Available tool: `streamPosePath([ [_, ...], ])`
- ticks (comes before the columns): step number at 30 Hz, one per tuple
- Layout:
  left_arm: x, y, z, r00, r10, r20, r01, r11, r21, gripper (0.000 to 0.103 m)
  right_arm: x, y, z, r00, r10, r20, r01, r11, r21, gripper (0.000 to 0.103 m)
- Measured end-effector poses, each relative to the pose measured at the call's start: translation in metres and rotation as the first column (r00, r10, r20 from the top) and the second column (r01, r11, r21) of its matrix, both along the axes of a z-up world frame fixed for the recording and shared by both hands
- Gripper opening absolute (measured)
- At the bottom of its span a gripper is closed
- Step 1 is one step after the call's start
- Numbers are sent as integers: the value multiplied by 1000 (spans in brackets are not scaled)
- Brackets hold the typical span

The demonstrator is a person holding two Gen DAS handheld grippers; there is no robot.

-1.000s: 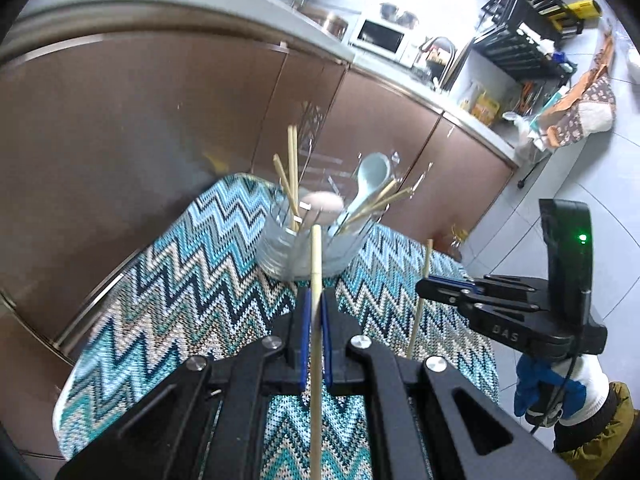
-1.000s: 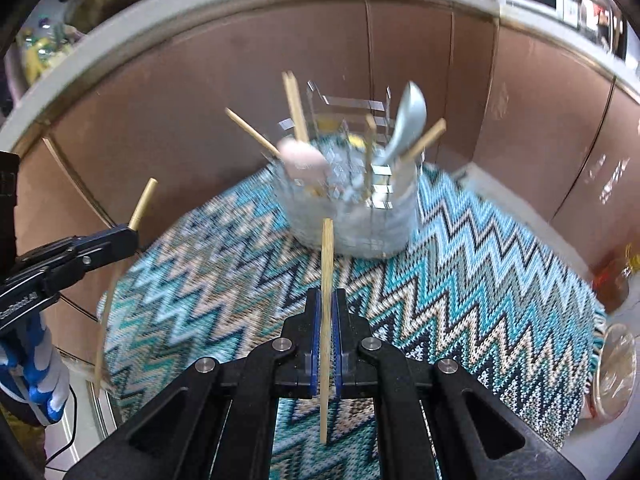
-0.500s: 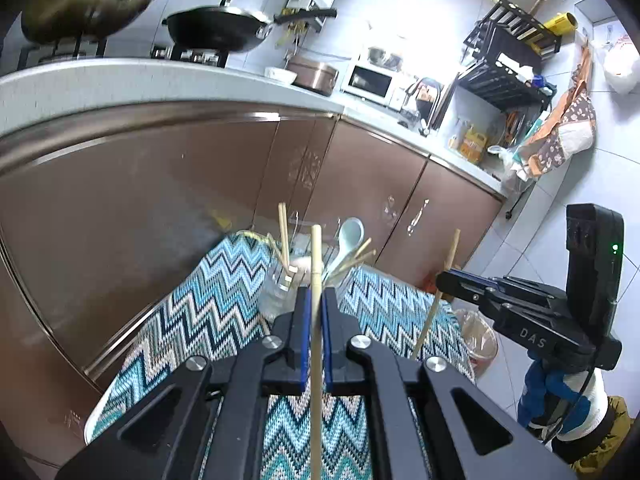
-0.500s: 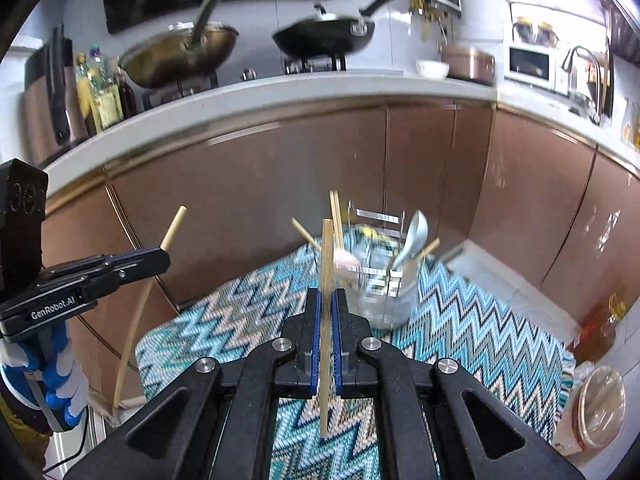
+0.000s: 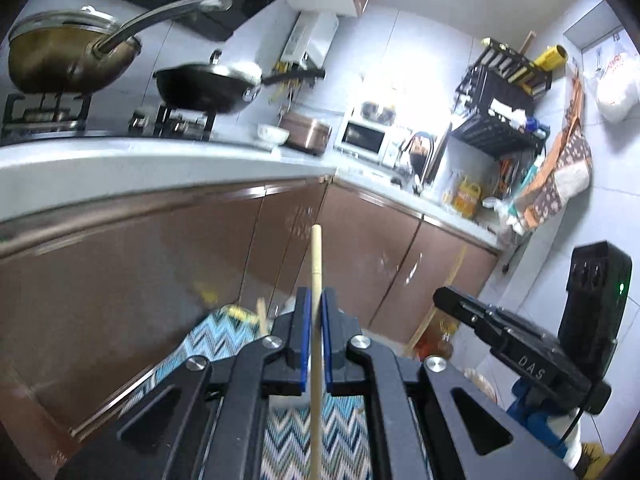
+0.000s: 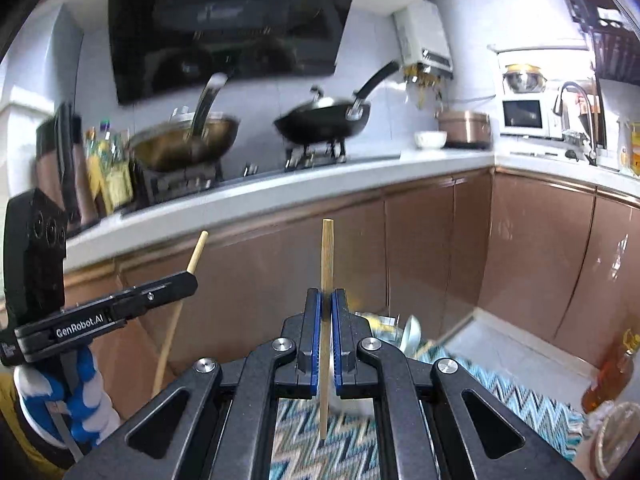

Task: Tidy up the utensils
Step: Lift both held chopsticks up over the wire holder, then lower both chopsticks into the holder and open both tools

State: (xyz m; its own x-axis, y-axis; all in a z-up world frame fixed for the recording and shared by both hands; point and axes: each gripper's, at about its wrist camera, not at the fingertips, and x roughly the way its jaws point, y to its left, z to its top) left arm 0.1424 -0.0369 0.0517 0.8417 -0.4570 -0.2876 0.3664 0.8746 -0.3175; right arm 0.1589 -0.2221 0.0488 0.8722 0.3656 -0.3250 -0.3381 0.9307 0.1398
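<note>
My left gripper (image 5: 315,300) is shut on a wooden chopstick (image 5: 316,264) that stands upright between its blue pads. My right gripper (image 6: 326,300) is shut on a second wooden chopstick (image 6: 327,256), also upright. Each gripper shows in the other's view: the right one (image 5: 444,296) with its chopstick (image 5: 436,308), the left one (image 6: 188,280) with its chopstick (image 6: 180,304). The clear utensil holder (image 6: 400,332) with a spoon (image 6: 410,334) sits low on the zigzag mat (image 6: 500,392), mostly hidden behind the fingers. Both grippers are raised well above it.
Brown cabinet fronts (image 5: 140,264) rise behind the mat under a white counter (image 6: 280,192). Two pans (image 6: 320,120) sit on the stove. A bottle (image 6: 608,376) and a round lid (image 6: 616,440) stand at the mat's right edge.
Both grippers have lifted and tilted upward with their chopsticks. The utensil holder dropped from mid-frame to behind the fingers, and the counter and stove came into view.
</note>
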Motion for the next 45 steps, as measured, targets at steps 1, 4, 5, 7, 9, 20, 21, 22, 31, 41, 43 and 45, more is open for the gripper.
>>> streamPosePath([
  [1,8,-5,2,1000,10,27,-10,1000,-8,5,8,-4,2,1000,-10,22,10,1000,15,6],
  [4,28,-19,7,995,37,93,-35,999,-24,5,27,-8,4,996,-36,83,33,999,36,6],
  [5,36,-23,6,993,45,113,-41,999,-34,5,35,-9,3,994,-46,103,43,998,38,6],
  [7,53,-32,3,982,77,171,-69,996,-52,5,50,-8,-1,990,-57,131,53,998,37,6],
  [9,66,-39,-2,973,98,207,-87,994,-62,5,64,-7,-10,987,-66,145,63,998,20,6],
  [20,136,-65,-68,959,188,210,-166,979,-117,5,113,-19,-75,993,-82,81,83,997,-7,5],
  [21,138,-67,-70,955,202,219,-179,977,-119,5,115,-20,-79,994,-82,75,83,996,-8,5],
  [22,139,-68,-74,952,209,225,-185,975,-122,5,116,-21,-83,994,-84,71,85,996,-12,5],
  [31,141,-86,-109,899,313,306,-306,949,-74,5,119,-19,-105,997,-69,39,71,997,-28,5],
  [41,130,-79,-127,935,270,229,-267,963,-44,29,114,-19,-115,998,-59,-20,59,998,-38,11],
  [43,119,-73,-119,941,258,219,-259,966,-25,33,109,-20,-112,998,-65,-22,64,997,-42,14],
  [45,103,-62,-105,947,245,207,-250,968,-4,39,102,-20,-105,997,-70,-18,69,997,-46,18],
])
